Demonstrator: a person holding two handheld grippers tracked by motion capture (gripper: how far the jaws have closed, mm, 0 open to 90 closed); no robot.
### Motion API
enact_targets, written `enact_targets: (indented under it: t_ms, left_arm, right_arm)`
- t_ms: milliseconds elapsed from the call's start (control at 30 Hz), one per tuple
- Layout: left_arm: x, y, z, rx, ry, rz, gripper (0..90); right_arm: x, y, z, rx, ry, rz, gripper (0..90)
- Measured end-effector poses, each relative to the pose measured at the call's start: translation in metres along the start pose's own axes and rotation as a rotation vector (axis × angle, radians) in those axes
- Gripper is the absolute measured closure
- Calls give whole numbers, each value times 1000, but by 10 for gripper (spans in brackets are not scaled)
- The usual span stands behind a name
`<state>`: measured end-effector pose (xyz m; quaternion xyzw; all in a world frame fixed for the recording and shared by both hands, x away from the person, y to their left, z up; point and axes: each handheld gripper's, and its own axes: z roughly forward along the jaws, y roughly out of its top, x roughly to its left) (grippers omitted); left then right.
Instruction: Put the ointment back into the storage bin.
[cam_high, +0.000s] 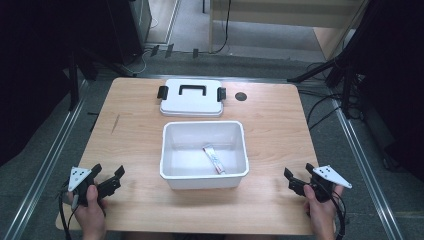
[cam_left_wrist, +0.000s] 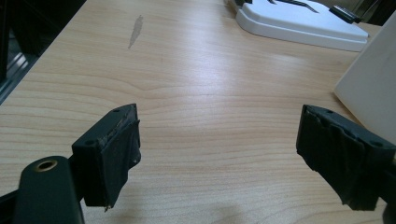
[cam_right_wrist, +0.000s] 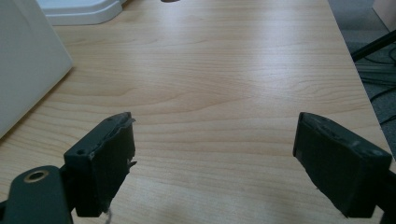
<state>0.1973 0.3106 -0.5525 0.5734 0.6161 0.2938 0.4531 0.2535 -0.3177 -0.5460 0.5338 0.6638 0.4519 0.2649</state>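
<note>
1. Presently, the left gripper (cam_high: 109, 178) is held low at the lower left of the high view, with its jaws spread wide and nothing between them; in the left gripper view only bare wood is seen between the jaws.
2. The right gripper (cam_high: 298, 179) is held at the lower right of the high view, likewise spread wide and empty. Both are judged to be parked clear of the work, well apart from each other.
3. A white rectangular plastic tub (cam_high: 204, 154) is placed open at the centre of the light wooden table (cam_high: 130, 140), between the two grippers, so that access from above is left free.
4. A small white sachet with red print (cam_high: 214, 159) is seen lying flat on the tub floor, right of centre.
5. A white plastic lid with black handle and black side clips (cam_high: 191, 97) is laid flat just behind the tub, towards the upper centre of the frame.
6. A dark round hole (cam_high: 241, 96) is noted in the table just right of the lid.
7. No obstruction is seen between either gripper and the tub; the tub walls alone are judged to hinder a sideways approach to the sachet.
</note>
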Motion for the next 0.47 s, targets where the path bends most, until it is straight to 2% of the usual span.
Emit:
enact_targets:
  t_ms: [467]
  left_arm:
    - [0,0,0,0,3,1,144]
  right_arm:
    - [-2,-1,-1,-7,0,29,128]
